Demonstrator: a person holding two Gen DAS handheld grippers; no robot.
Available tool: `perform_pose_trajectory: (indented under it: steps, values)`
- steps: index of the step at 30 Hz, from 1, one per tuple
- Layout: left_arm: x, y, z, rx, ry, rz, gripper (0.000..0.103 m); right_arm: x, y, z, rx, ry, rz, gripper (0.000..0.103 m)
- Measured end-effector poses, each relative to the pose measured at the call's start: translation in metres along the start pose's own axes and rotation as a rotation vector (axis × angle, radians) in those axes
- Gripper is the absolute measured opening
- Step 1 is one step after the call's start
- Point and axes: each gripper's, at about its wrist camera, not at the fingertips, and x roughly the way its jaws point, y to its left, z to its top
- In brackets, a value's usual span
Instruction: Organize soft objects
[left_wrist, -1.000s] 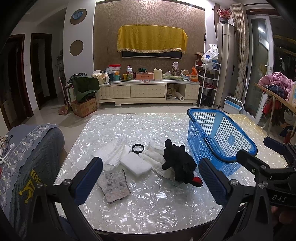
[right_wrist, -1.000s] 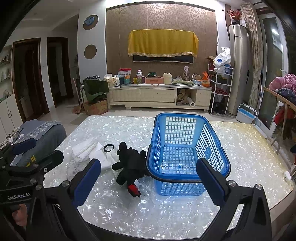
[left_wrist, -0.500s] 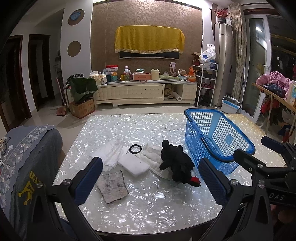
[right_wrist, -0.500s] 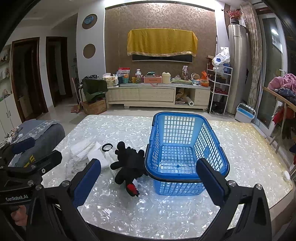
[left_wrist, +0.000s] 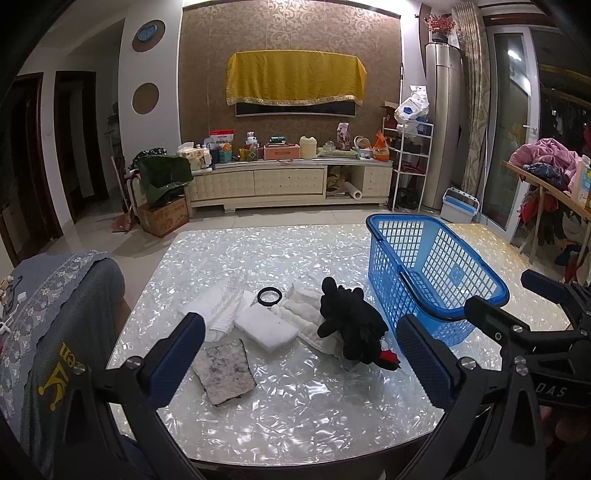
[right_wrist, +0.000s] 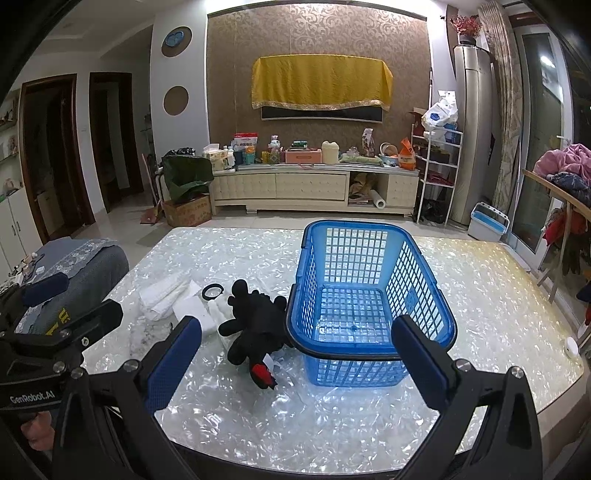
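Note:
A black plush toy (left_wrist: 351, 323) with a red tip lies on white quilted cloth (left_wrist: 306, 317), beside an empty blue basket (left_wrist: 428, 273). Left of it sit a white sponge block (left_wrist: 266, 326), a folded white towel (left_wrist: 218, 308), a grey speckled pad (left_wrist: 225, 371) and a black ring (left_wrist: 269, 296). My left gripper (left_wrist: 299, 354) hangs open above the table's near edge, short of these items. My right gripper (right_wrist: 295, 362) is open too, in front of the basket (right_wrist: 369, 295) and the plush toy (right_wrist: 258, 325). Neither holds anything.
The shiny pearl-pattern table (left_wrist: 295, 413) ends just below the grippers. A chair with a grey cover (left_wrist: 55, 325) stands at the left edge. A small white round object (right_wrist: 571, 347) lies at the table's right side. A TV cabinet (left_wrist: 288, 184) stands across the room.
Both views have shifted only slightly; the grippers stay open and the objects on the table have not moved.

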Motion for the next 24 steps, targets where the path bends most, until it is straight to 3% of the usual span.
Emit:
perform_pose_trajectory:
  steps: [24]
  values:
    - [0.015, 0.0, 0.019, 0.059, 0.027, 0.001, 0.103, 0.01, -0.006, 0.012, -0.029, 0.037, 0.001, 0.103]
